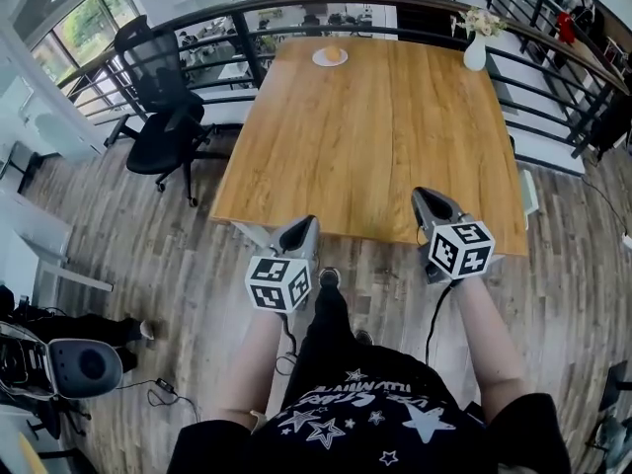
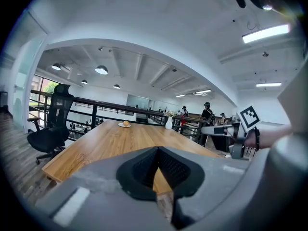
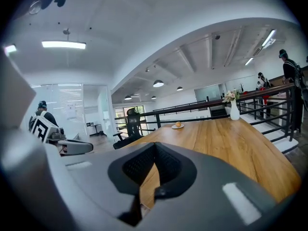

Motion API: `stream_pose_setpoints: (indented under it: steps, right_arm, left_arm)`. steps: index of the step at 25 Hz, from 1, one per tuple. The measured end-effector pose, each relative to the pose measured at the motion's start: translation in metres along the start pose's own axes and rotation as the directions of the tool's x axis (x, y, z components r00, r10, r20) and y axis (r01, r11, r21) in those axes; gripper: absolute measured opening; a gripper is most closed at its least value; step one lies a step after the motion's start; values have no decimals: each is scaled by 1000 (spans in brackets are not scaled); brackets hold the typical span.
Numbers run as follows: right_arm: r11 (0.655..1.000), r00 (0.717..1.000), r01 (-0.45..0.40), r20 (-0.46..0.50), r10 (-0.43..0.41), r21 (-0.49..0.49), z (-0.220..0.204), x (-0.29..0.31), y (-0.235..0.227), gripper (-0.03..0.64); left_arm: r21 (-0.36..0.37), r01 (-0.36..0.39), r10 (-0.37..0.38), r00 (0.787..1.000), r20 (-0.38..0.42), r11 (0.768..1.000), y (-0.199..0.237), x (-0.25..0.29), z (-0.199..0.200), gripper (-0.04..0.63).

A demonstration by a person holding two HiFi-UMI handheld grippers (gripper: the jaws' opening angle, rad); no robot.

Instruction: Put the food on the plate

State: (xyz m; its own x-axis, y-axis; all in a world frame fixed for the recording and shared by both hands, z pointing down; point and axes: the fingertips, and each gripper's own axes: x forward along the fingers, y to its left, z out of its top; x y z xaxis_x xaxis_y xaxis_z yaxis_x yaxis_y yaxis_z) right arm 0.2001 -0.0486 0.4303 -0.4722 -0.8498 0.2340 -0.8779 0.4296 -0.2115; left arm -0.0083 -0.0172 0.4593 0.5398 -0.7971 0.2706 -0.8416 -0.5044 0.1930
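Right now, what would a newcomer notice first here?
A large wooden table fills the middle, a small white plate with a round orange food item at its far edge. A white flower vase stands at the far right corner; left gripper and right gripper hover by the near edge, jaws shut.

- Two tongs: the left tongs (image 1: 307,225) and the right tongs (image 1: 426,198).
- One desk (image 1: 375,136), ahead of both tongs.
- One plate (image 1: 318,59), at the desk's far end, well beyond the left tongs.
- One round piece of food (image 1: 333,53), on that plate.
- One white vase (image 1: 475,54) of flowers, far ahead of the right tongs.
- One black office chair (image 1: 163,117), off to the left of the left tongs.
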Motion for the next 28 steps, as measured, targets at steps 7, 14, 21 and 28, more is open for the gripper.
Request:
stream_pose_setpoints:
  steps: [7,14,21,28]
  right_arm:
    - [997,999,-34,-4,35,72,-18,-13,11,-2]
    - [994,997,-65,41,62,87,-17,-28,15,-2]
    - [998,999,-25,26,23,62,-20,-48,12,-2]
    - [993,999,9,40,-13,117,-23,-59,33,-2]
  left_arm:
    - [-31,-11,11,1000,5,999,0,-17,-7,2]
    - [-21,9,-8,1000,14,1000,-2,-15,-3,2]
    - [-37,54,-55,999,-1,998,-3,-11,-12,2]
    - [-45,67,-68,997,-22,997,9,-40,-15,2]
